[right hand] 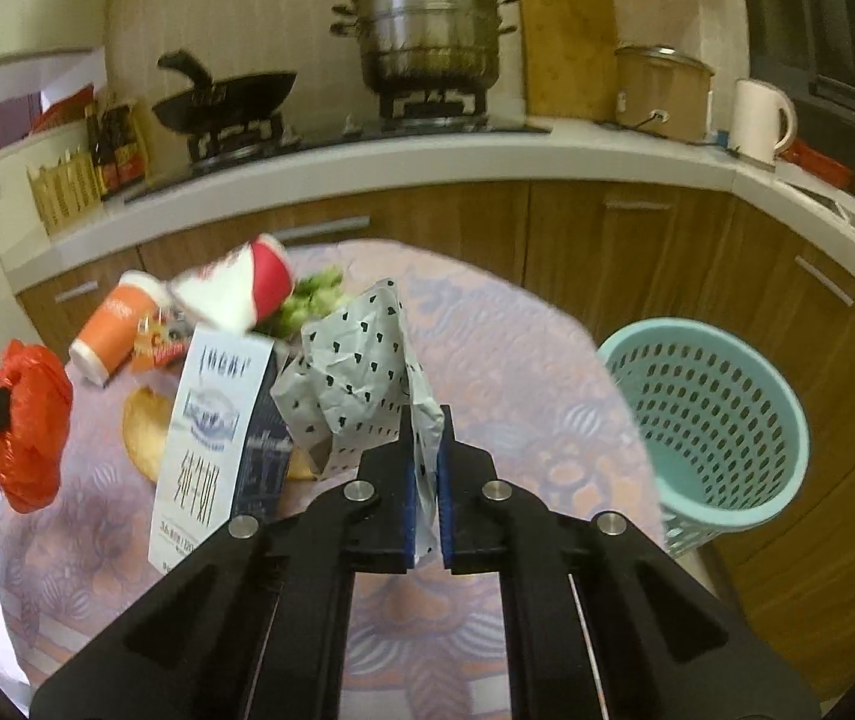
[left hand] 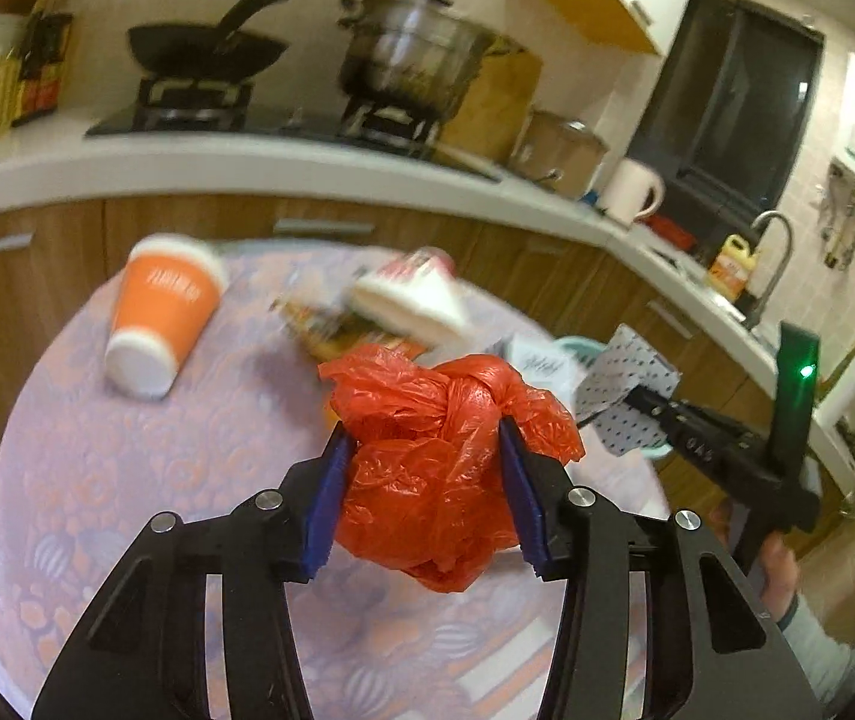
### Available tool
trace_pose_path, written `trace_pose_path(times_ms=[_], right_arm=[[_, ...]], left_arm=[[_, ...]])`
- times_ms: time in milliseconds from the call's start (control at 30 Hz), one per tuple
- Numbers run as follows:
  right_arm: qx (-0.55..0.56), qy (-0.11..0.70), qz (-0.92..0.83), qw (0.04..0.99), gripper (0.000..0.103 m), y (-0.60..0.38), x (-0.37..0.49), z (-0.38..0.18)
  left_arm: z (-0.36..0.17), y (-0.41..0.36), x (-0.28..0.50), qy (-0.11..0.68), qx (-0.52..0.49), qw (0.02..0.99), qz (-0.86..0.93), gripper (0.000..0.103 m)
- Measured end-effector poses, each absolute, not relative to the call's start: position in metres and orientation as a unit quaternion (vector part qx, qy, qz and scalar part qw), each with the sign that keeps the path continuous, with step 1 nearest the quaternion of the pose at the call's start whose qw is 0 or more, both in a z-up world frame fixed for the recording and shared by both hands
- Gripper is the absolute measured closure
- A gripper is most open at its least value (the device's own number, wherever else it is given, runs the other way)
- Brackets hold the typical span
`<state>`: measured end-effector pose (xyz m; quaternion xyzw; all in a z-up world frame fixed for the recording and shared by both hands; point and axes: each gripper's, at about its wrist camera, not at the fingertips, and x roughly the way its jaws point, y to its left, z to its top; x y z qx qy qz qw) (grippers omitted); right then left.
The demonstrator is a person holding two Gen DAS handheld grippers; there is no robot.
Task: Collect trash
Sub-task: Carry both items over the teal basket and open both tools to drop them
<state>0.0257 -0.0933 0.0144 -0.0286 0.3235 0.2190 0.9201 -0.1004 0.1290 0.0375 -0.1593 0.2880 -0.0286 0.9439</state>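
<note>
While left gripper [left hand: 424,444] jaws pinch red bag [left hand: 439,456], right gripper [right hand: 425,468] jaws clamp spotted paper [right hand: 361,360] (basket [right hand: 721,420] beside table edge)

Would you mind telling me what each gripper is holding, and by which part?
The left gripper clamps the knotted red plastic bag across its bunched middle. The right gripper pinches the heart-print paper wrapper by its lower edge.

Kitchen, cream tiled wall [right hand: 235,6]. White countertop [right hand: 487,159] curves along far side over brown wood cabinets [right hand: 607,240] with metal handles. Gas hob [right hand: 331,138] far centre, dark window [left hand: 733,102] far right, sink tap [left hand: 778,252] on right. Round table, patterned lilac-orange cloth [left hand: 127,480], near.
</note>
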Motion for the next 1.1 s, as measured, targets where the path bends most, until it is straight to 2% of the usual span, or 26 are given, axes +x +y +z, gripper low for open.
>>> trace_pose_path(times_ms=[300,533,800,1100], right_arm=[[0.005,0.292,0.173,0.941,0.099,-0.156,0.055,0.038],[0.059,0.321,0.109,0.939,0.099,-0.24,0.112,0.027],[0.121,0.42,0.063,0.897,0.099,-0.31,0.181,-0.038],[0.116,0.453,0.051,0.883,0.099,-0.315,0.216,-0.073]], left_arm=[[0.076,0.05,-0.033,0.301,-0.109,0.946,-0.059,0.057],[0.082,-0.023,0.045,0.327,-0.074,0.94,-0.067,0.057],[0.041,-0.099,0.134,0.382,-0.067,0.918,-0.088,0.057],[-0.008,-0.131,0.198,0.405,-0.064,0.908,-0.08,0.056]])
